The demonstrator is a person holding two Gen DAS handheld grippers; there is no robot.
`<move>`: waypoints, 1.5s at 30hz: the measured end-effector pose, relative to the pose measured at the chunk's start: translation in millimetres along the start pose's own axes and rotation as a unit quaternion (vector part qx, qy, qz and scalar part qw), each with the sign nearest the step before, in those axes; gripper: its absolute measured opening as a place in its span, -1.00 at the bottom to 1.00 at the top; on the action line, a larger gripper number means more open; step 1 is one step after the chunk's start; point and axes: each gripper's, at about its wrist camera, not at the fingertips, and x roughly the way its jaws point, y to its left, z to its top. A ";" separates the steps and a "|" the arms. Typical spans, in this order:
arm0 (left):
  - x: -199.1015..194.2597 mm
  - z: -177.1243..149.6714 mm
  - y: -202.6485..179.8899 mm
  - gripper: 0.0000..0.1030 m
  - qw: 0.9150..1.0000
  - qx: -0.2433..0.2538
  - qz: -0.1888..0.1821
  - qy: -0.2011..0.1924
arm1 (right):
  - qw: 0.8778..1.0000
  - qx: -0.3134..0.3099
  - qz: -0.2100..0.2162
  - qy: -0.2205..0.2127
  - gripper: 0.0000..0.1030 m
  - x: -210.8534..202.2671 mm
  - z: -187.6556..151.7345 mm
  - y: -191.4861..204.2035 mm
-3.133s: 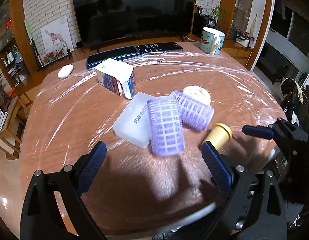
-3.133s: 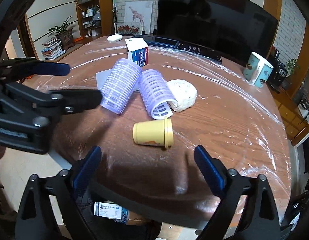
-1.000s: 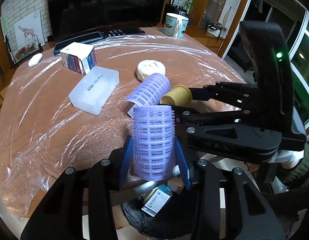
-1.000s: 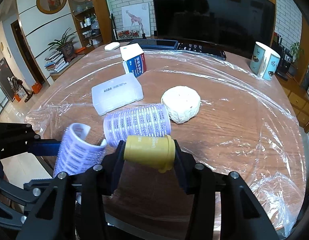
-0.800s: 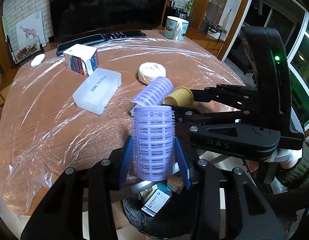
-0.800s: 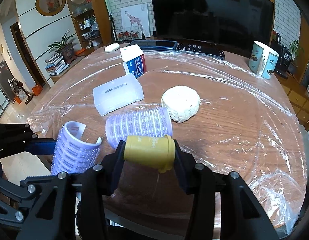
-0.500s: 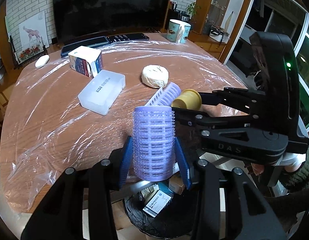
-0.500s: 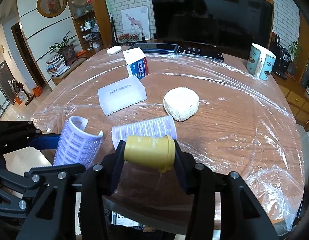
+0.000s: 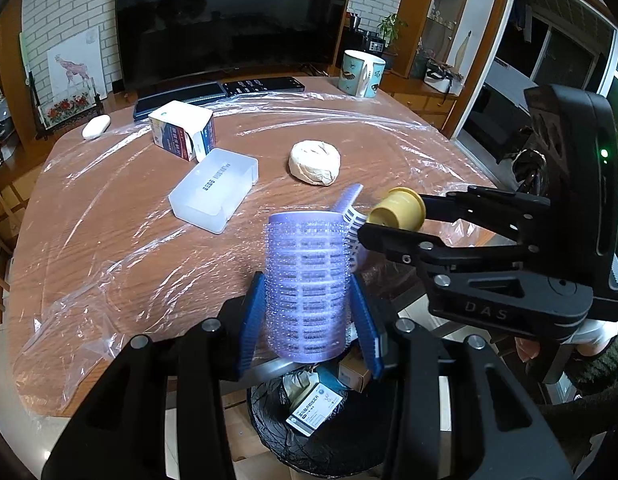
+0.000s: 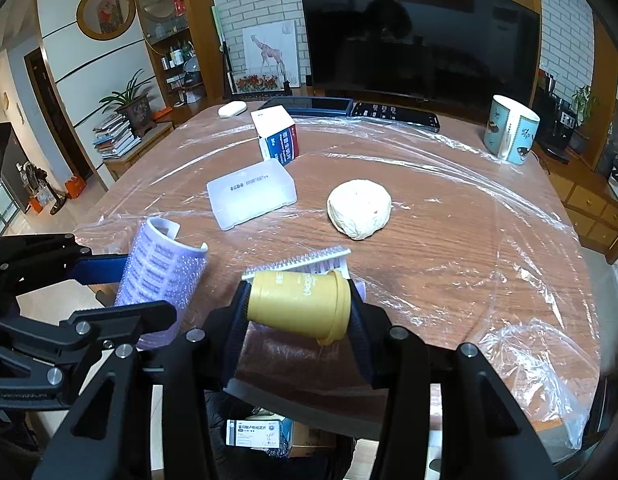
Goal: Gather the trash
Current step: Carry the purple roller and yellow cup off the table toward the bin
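My left gripper (image 9: 309, 320) is shut on a purple hair roller (image 9: 307, 284), held upright over the table's near edge; the same purple hair roller (image 10: 161, 276) shows at the left of the right wrist view. My right gripper (image 10: 297, 312) is shut on a yellow cup (image 10: 299, 300) lying on its side; the yellow cup (image 9: 397, 208) also shows in the left wrist view. A second hair roller (image 10: 305, 262) lies on the table just behind the cup. Below the table edge stands a black trash bin (image 9: 349, 440) with small boxes in it.
On the plastic-covered wooden table (image 10: 449, 248) lie a clear plastic box (image 10: 251, 192), a crumpled white paper ball (image 10: 359, 208), a blue-and-white carton (image 10: 277, 136), a mug (image 10: 509, 134), remotes (image 10: 393, 114) and a white mouse (image 10: 231, 109).
Both grippers have drawn back toward the near table edge, each still holding its object. The second roller on the table has rolled nearer and turned edge-on behind the cup.
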 end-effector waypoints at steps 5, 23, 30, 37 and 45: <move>-4.8 -1.2 -0.7 -0.15 1.000 -0.002 0.003 -0.004 | 1.000 -0.002 -0.002 -0.004 -0.12 -8.9 -2.6 1.8; -19.5 -17.7 -4.6 -0.16 1.000 -0.002 0.011 -0.002 | 1.000 -0.011 0.011 -0.003 -0.12 -39.3 -22.3 11.3; -25.7 -28.8 -5.4 -0.16 1.000 -0.003 0.014 0.001 | 1.000 -0.003 0.020 0.006 -0.12 -48.0 -33.7 9.2; -28.9 -39.4 -8.0 -0.15 1.000 -0.002 0.014 0.009 | 1.000 -0.002 0.020 0.017 -0.12 -54.6 -46.7 7.0; -30.7 -50.2 -11.7 -0.16 1.000 0.000 0.013 0.018 | 0.999 0.000 0.022 0.028 -0.12 -57.3 -58.9 7.1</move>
